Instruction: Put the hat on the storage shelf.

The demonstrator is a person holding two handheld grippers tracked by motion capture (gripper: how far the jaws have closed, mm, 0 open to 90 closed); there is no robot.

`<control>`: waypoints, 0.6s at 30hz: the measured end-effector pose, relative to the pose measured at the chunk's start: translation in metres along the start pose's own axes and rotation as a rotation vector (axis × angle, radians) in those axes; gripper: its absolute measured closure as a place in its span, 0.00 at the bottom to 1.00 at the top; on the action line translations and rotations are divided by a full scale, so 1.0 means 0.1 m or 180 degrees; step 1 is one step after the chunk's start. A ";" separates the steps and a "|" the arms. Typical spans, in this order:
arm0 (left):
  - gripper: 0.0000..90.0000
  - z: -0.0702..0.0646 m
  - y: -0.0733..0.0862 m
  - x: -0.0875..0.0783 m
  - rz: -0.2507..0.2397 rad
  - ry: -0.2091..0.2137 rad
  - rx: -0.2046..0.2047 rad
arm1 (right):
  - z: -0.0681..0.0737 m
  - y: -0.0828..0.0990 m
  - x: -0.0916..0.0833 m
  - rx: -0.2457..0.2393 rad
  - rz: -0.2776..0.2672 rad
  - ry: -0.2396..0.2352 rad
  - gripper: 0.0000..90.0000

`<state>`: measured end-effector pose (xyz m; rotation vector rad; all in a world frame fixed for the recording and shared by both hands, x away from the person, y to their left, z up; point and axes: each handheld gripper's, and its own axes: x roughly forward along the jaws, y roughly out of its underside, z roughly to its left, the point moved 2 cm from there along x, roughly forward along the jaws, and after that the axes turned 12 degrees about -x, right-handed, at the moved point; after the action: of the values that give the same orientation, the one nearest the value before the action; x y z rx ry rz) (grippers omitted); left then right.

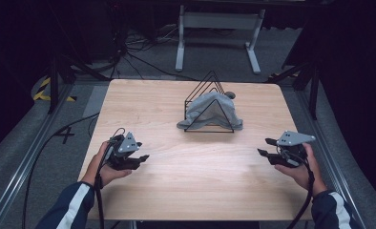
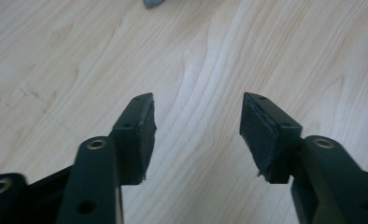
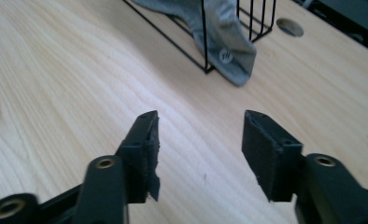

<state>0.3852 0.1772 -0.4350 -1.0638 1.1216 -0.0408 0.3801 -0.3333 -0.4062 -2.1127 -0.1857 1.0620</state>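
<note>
A black wire rack (image 1: 209,102) of triangular frames stood toward the far middle of the wooden table (image 1: 176,191), and a grey cloth (image 1: 210,112) lay draped over and through it, its ends spilling onto the tabletop on both sides. Both grippers sat well apart from the rack, near the person's edge of the table. The left gripper (image 1: 141,159) was at the left, the right gripper (image 1: 267,148) at the right, and bare wood lay between each of them and the cloth, with nothing in the way.

Both grippers were released: the jaws of each stood apart with only the tabletop showing between the pads, and nothing was held.

The high view showed the floor beyond the table, with cables (image 1: 138,52) trailing across it and a white stand (image 1: 219,28) at the back, plus dark sleeves with a white stripe (image 1: 76,200) on the person's forearms. The right gripper view gave the close detail: the rack's thin bars (image 3: 203,32), a round pale mark (image 3: 225,56) on the hanging end of the cloth (image 3: 229,46), and a round hole (image 3: 289,27) in the tabletop past the rack. The left gripper view looked along its pads (image 2: 145,135) at plain wood grain, with just a grey scrap of the cloth (image 2: 153,3) at the top edge.
</note>
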 end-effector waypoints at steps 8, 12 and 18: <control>0.34 0.00 0.32 0.04 0.0152 -0.0014 -0.0070 | 0.11 0.34 -0.03 0.0266 0.0073 -0.0101 0.36; 0.31 0.02 0.45 0.08 0.0177 0.0041 -0.0154 | 0.17 0.54 -0.02 0.0455 0.0073 -0.0162 0.34; 0.26 0.07 0.63 0.12 0.0119 0.0149 -0.0377 | 0.23 0.80 0.01 0.0604 0.0134 -0.0233 0.31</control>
<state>0.3666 0.2096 -0.4879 -1.1518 1.1979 0.0310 0.3479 -0.3770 -0.4700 -1.9171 -0.0725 1.1366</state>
